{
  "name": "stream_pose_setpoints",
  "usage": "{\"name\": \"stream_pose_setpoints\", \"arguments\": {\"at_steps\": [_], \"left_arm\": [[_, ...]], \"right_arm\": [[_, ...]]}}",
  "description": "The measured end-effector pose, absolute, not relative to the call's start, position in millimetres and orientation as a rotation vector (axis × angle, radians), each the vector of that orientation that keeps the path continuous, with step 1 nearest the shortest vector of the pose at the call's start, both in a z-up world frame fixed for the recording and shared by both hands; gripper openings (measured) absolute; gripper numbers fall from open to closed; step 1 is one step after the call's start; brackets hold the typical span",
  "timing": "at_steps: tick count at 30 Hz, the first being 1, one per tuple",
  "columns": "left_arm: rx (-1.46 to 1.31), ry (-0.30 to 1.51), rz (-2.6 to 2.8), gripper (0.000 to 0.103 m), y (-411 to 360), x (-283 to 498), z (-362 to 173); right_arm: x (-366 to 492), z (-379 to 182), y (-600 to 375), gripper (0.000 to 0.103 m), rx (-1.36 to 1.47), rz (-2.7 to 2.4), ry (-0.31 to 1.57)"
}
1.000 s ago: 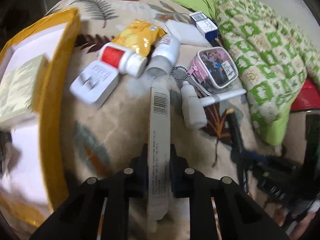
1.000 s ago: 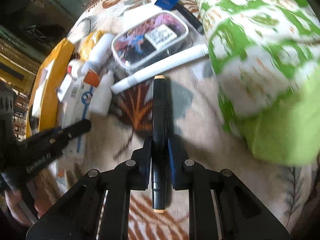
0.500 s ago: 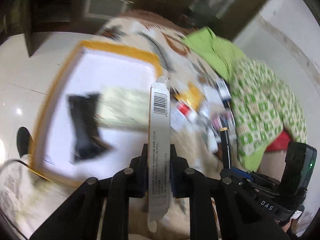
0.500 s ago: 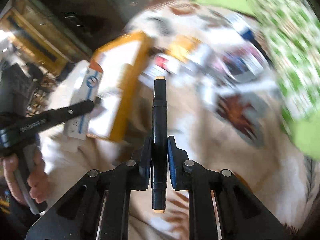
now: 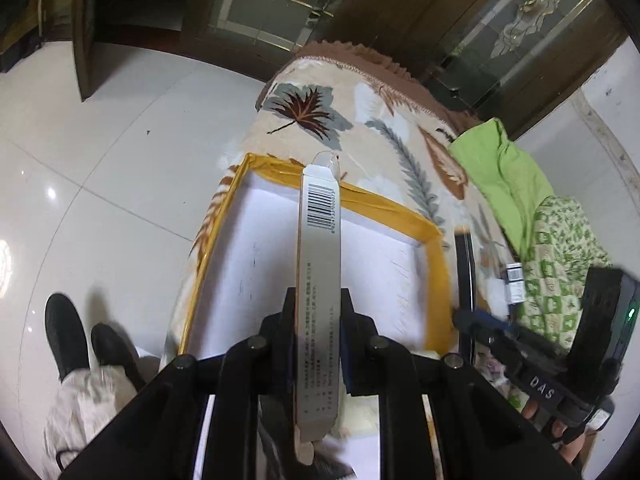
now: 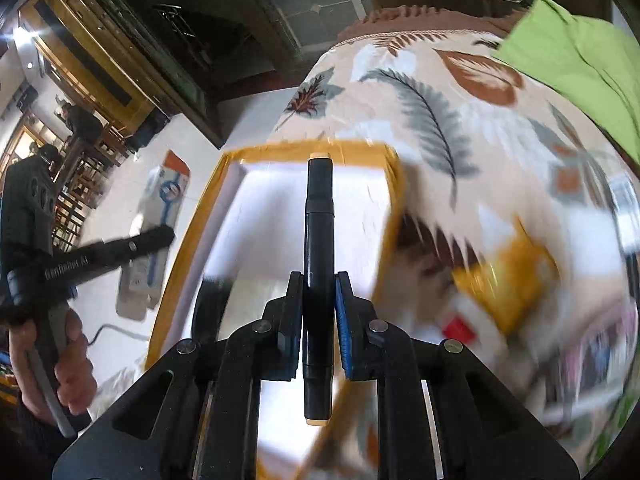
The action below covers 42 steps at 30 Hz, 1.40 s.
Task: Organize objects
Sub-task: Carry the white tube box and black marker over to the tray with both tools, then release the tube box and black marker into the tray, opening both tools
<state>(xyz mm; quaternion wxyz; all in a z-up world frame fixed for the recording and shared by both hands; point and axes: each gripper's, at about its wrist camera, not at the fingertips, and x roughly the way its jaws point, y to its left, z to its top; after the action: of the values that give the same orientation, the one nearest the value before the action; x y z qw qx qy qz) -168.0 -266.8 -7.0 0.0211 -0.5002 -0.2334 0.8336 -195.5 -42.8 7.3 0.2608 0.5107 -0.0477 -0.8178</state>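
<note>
A leaf-patterned blanket (image 5: 384, 136) is covering the bed-like surface, with glossy white floor tiles (image 5: 100, 160) lying beside it and dark wood-and-glass cabinets (image 5: 500, 40) standing behind.

The left tool (image 5: 318, 320) is clamping a long, narrow white box (image 5: 318, 272) between its two fingers, the box's barcode end pointing forward and its rear end sticking back past the fingers. Below and ahead of it a yellow-rimmed box (image 5: 434, 280) with a white inside is sitting on the blanket; the narrow box is hanging over that white interior. To the right, the other handheld device is showing, and past it a green checked quilt (image 5: 560, 264) and a plain green cloth (image 5: 504, 172) are lying on the bed.

The right tool (image 6: 318, 312) is gripping a black marker (image 6: 319, 248) with pale caps at both ends, pinched at its lower half and pointing straight ahead. The marker is hanging over the yellow-rimmed box, above its white interior. Off to the left the left tool is appearing with its white box, which is showing orange and blue print on this side. To the right of the yellow-rimmed box, other items are lying on the blanket, too blurred to tell apart.
</note>
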Motion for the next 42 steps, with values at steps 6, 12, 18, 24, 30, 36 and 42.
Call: {"name": "stream_pose_setpoints", "arguments": {"at_steps": [6, 12, 18, 24, 30, 36, 42], "left_arm": [[-1.613, -0.768, 2.521, 0.016, -273, -186, -47], [-1.679, -0.708, 2.509, 0.016, -265, -188, -59], [-1.721, -0.688, 2.492, 0.016, -267, -198, -67], [-1.688, -0.646, 2.516, 0.016, -264, -195, -66], [-1.642, -0.622, 2.533, 0.017, -257, -194, -63], [-1.565, -0.681, 2.573, 0.046, -254, -187, -55], [-1.422, -0.564, 2.728, 0.075, -242, -155, -28]], "right_arm": [[-236, -20, -71, 0.015, 1.439, -2.199, -0.019], [-238, -41, -86, 0.014, 1.463, -2.168, 0.042], [-244, -46, -104, 0.014, 1.44, -2.179, 0.153], [-237, -50, -108, 0.015, 1.433, -2.193, 0.21], [-232, -53, -107, 0.015, 1.422, -2.174, 0.159], [-229, -50, -104, 0.028, 1.423, -2.131, 0.076], [-211, -31, -87, 0.048, 1.385, -2.122, 0.015]]}}
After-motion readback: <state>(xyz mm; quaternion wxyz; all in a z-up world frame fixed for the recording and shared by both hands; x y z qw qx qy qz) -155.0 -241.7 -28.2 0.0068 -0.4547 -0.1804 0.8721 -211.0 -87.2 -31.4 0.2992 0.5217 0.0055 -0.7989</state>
